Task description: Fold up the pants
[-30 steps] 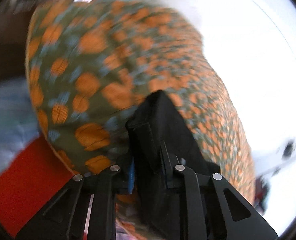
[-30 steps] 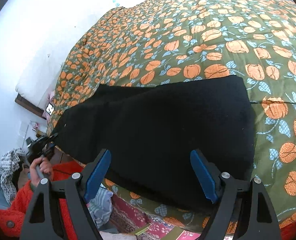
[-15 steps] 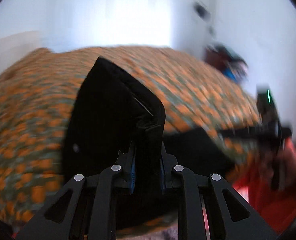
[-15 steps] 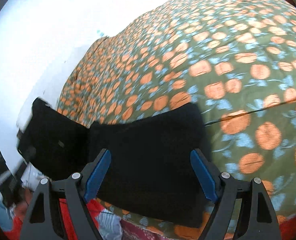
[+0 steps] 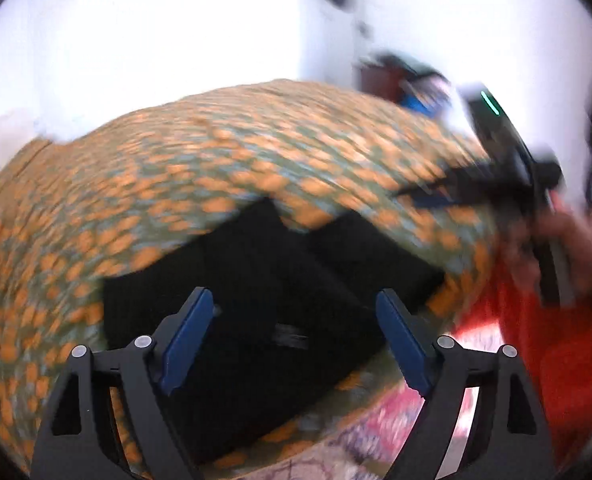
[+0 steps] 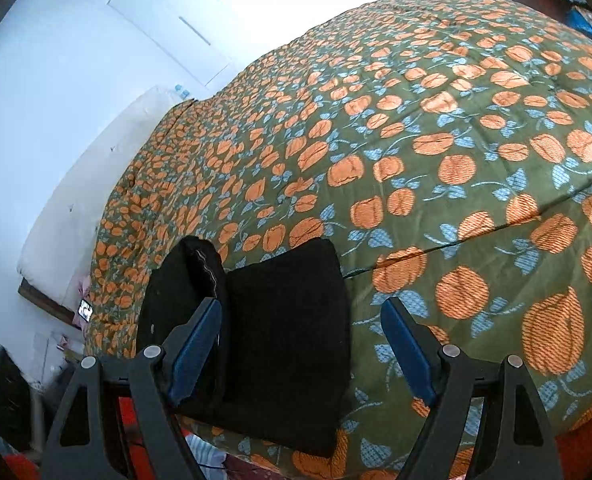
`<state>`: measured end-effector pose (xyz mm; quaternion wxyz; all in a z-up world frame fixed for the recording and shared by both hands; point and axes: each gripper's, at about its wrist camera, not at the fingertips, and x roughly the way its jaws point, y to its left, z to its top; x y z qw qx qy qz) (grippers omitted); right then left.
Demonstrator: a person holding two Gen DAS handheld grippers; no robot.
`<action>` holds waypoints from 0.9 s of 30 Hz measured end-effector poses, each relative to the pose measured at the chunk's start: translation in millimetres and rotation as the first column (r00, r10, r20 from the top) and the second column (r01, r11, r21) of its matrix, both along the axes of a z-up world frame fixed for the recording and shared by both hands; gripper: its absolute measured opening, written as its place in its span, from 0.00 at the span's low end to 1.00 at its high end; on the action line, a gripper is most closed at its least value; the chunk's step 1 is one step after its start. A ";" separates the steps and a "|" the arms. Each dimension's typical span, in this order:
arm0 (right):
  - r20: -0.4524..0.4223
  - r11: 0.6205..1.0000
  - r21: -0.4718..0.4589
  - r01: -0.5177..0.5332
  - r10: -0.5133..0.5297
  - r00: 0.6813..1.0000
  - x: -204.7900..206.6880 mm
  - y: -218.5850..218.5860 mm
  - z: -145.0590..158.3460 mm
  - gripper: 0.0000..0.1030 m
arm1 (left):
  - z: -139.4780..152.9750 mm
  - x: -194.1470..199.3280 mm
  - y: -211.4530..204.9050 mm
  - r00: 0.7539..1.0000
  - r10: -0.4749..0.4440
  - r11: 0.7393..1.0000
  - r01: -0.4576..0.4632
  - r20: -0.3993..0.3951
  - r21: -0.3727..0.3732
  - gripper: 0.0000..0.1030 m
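Bedspread of green quilted fabric with orange flowers (image 6: pixel 435 128) carries one pair of black fabric pants (image 6: pixel 280 332), now folded at its near edge. Left gripper (image 5: pixel 296 340) has released them, jaws apart; right gripper (image 6: pixel 301 346) also gapes, empty.

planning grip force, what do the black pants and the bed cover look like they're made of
Black pants: soft, thick matte fabric, maybe fleece or knit; no sheen, rounded bulky fold edges, pale stitching on one seam. Bed cover: woven quilted cloth; visible weave texture in the orange print and a stitched line across it.
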<state>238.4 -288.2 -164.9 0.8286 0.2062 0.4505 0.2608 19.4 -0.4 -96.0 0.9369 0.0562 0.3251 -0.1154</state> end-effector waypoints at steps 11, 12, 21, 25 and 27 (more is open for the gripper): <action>-0.096 0.934 0.241 -0.263 0.293 0.951 -14.1 56.4 -9.2 0.79 | -84.7 37.1 101.5 0.857 0.358 0.917 -0.397 -0.371 -0.032 0.21; -0.109 0.927 0.257 -0.274 0.309 0.945 -15.1 59.4 -11.0 0.77 | -87.2 37.3 94.0 0.862 0.331 0.929 -0.369 -0.383 -0.027 0.18; -0.272 0.895 0.197 -0.401 0.443 0.855 -12.0 100.6 -37.7 0.42 | -85.2 30.0 70.1 0.888 0.222 0.964 -0.261 -0.403 -0.044 0.07; -0.296 0.882 0.106 -0.458 0.468 0.833 -9.4 118.9 -41.7 0.40 | -89.3 37.1 70.5 0.888 0.225 0.964 -0.262 -0.401 -0.038 0.07; -0.325 0.870 0.061 -0.490 0.481 0.814 -6.1 125.5 -45.8 0.38 | -90.7 36.7 67.7 0.890 0.228 0.966 -0.257 -0.396 -0.022 0.07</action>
